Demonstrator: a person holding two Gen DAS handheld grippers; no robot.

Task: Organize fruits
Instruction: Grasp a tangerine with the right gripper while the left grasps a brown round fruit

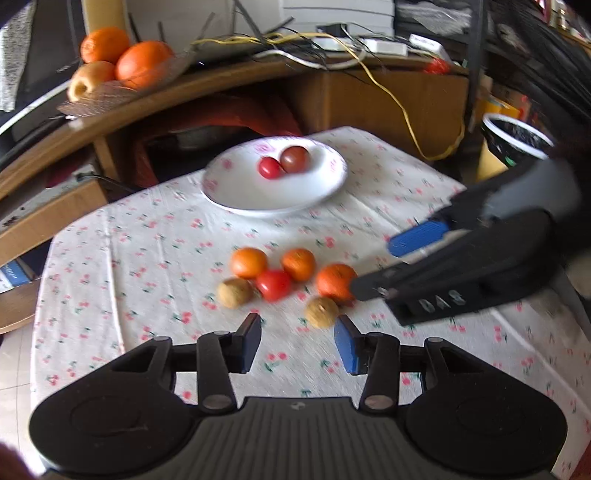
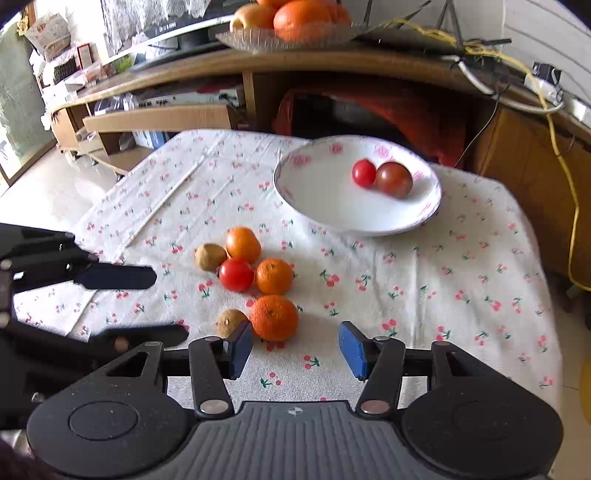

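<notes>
A white plate (image 1: 236,192) (image 2: 317,199) at the far side of the table holds a small red tomato (image 1: 269,168) (image 2: 363,172) and a darker tomato (image 1: 294,158) (image 2: 394,180). On the cloth lie three mandarins (image 1: 248,262) (image 2: 274,316), a red tomato (image 1: 273,284) (image 2: 236,274) and two brown walnuts (image 1: 321,312) (image 2: 229,322). My left gripper (image 1: 297,341) is open and empty just short of the cluster. My right gripper (image 2: 295,347) is open and empty, its left finger close beside the nearest mandarin; it also shows in the left wrist view (image 1: 373,266).
The small table wears a white cherry-print cloth (image 1: 147,251) (image 2: 461,277). Behind it a wooden desk carries a glass dish of oranges (image 1: 122,59) (image 2: 295,22) and loose cables (image 1: 399,99). A bin (image 1: 513,140) stands at the right.
</notes>
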